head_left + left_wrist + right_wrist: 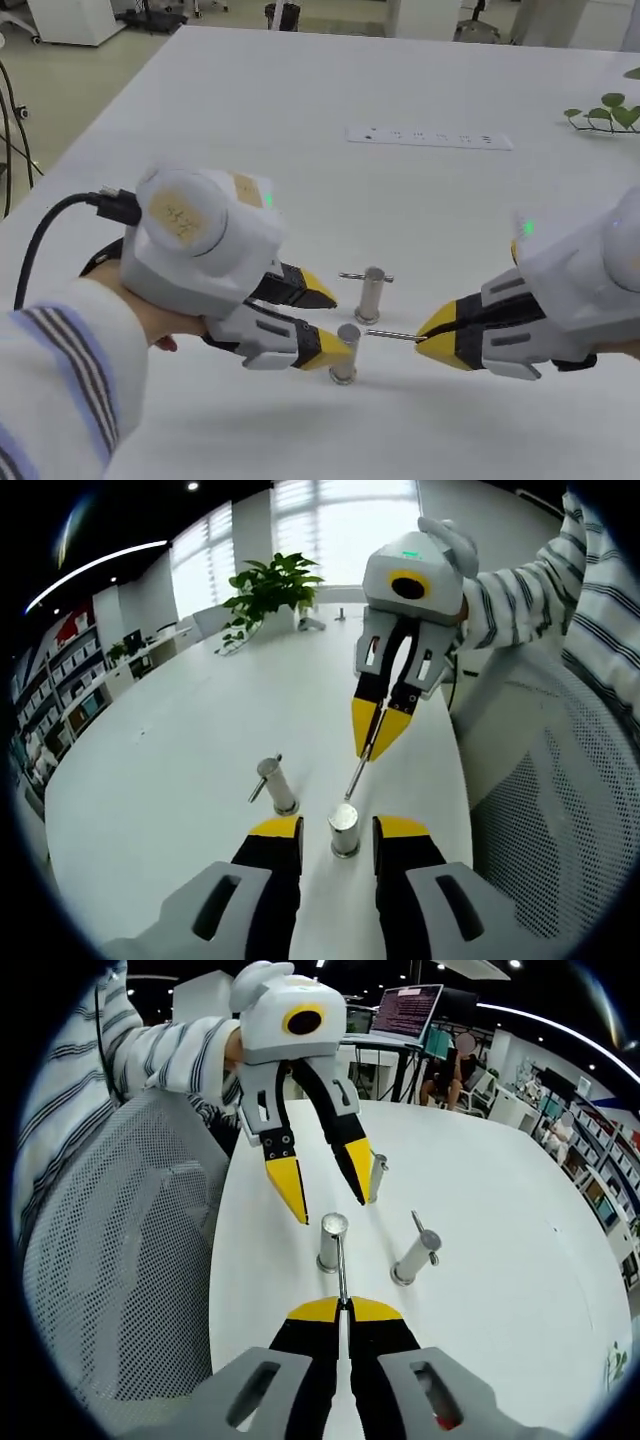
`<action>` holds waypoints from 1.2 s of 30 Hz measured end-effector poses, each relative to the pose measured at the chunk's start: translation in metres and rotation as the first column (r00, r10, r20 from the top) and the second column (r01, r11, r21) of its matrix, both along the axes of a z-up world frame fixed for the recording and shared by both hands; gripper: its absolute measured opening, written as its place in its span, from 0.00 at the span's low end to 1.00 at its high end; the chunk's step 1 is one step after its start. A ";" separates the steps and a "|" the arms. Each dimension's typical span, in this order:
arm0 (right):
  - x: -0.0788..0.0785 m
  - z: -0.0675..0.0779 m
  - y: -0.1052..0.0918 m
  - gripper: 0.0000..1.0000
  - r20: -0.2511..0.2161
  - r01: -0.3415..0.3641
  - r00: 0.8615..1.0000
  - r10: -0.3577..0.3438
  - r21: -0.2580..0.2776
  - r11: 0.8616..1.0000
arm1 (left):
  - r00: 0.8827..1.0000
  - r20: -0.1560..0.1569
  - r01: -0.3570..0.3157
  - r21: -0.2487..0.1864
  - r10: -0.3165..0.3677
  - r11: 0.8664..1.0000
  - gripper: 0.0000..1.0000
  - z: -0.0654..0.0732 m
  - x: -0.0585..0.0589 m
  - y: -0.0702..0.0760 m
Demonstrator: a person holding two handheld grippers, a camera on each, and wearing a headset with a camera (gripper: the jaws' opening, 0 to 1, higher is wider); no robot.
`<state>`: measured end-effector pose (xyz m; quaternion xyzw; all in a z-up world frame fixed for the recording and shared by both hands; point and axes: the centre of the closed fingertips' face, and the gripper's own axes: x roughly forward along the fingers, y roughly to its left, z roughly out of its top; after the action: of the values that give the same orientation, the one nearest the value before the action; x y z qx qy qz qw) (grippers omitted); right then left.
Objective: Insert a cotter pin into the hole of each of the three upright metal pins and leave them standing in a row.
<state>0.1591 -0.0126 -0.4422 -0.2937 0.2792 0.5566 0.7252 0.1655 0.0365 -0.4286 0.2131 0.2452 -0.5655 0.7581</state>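
A big white desk [450,80] stands in an office room. Close by, the left hand-held gripper [337,324] is open, with one jaw on each side of the near metal pin [346,355]. The right hand-held gripper [428,338] squeezes a thin cotter pin [392,335], and the pin's tip is right at that metal pin. If the tip misses the hole, it could knock the metal pin over. Behind, the far metal pin [372,293] has a cotter pin in it. Farther off are a power strip [430,137] and a plant [605,112].

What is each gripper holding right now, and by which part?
Right gripper: a cotter pin, pinched by one end. Left gripper: nothing; it stands open astride the near metal pin.
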 end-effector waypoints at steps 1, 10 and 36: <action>-0.001 0.000 0.002 0.00 -0.003 -0.002 1.000 0.002 0.000 1.000 | 1.000 -0.002 0.009 0.008 -0.009 1.000 0.24 -0.001 0.000 -0.001; -0.005 -0.005 0.004 0.00 -0.012 -0.022 1.000 0.022 -0.003 1.000 | 0.998 -0.002 0.063 0.055 -0.063 0.997 0.17 -0.010 -0.001 -0.007; 0.001 -0.008 0.031 0.00 -0.001 -0.052 0.999 0.052 0.014 0.999 | 0.997 -0.071 0.013 0.045 -0.010 0.999 0.09 -0.014 0.001 -0.009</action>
<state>0.1601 0.0185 -0.4503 -0.2955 0.2679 0.5774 0.7124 0.1668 0.0277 -0.4424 0.2113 0.2834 -0.5715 0.7406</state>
